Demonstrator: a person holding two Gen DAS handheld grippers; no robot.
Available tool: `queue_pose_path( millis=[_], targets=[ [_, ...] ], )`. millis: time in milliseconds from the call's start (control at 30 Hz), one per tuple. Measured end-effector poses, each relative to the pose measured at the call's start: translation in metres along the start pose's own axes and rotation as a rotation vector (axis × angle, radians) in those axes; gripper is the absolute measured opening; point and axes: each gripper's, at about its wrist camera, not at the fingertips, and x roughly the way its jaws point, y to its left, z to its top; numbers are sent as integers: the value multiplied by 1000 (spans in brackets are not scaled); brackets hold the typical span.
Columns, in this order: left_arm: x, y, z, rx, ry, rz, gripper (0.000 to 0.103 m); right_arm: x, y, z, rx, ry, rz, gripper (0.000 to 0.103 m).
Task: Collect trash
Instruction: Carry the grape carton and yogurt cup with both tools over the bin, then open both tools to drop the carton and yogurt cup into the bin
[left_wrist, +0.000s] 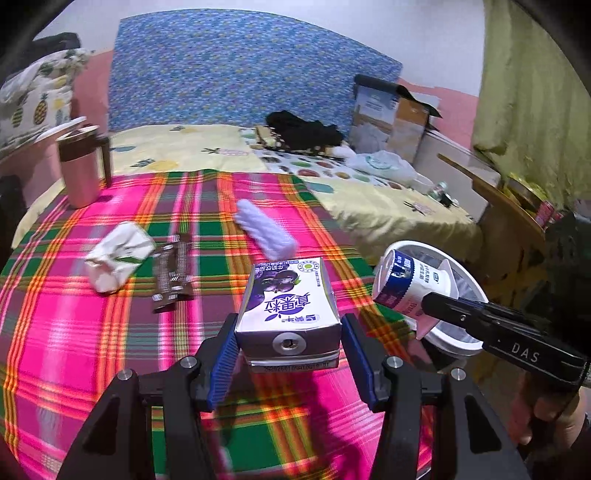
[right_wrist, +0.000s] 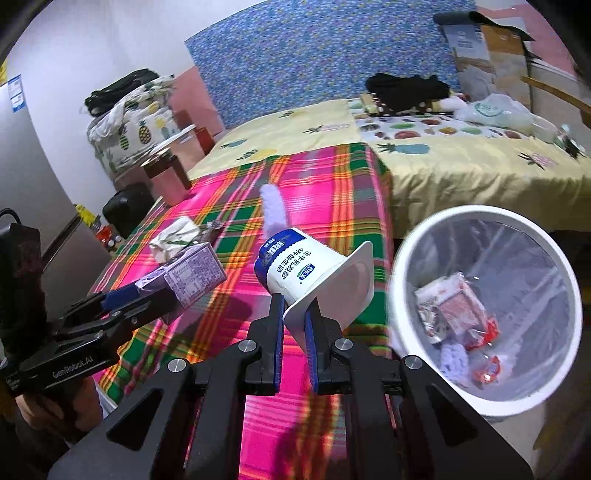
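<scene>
My left gripper is shut on a purple milk carton, held above the plaid cloth; it also shows in the right wrist view. My right gripper is shut on the rim of a white and blue yogurt cup, tilted, left of the white bin; the cup shows in the left wrist view over the bin. On the cloth lie a crumpled white carton, a brown wrapper and a pale fluffy piece.
The bin holds several wrappers. A pink mug stands at the cloth's far left corner. A bed with yellow sheet, black clothes and cardboard boxes lie beyond. A wooden chair is at right.
</scene>
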Motion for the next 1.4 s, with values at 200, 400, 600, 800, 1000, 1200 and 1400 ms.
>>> queue_pose_path(
  millis=[200, 400, 600, 800, 1000, 1200, 1400],
  targets=[
    [16, -33, 6, 53, 13, -52, 55, -14, -27, -5, 50, -20, -49, 11],
    [38, -72, 12, 120, 34, -108, 55, -26, -54, -12, 111, -30, -103, 11],
    [58, -108, 14, 182, 59, -159, 55, -39, -80, -22, 163, -35, -154, 11],
    [77, -133, 12, 219, 88, -194, 55, -44, -96, -30, 197, -14, -189, 11],
    [92, -147, 7, 244, 123, -214, 55, -42, -107, -34, 210, 20, -202, 11],
    [102, -155, 4, 259, 144, -229, 55, -41, -112, -35, 211, 48, -230, 11],
    [114, -159, 5, 263, 159, -238, 56, -42, -114, -36, 210, 58, -258, 14]
  ],
)
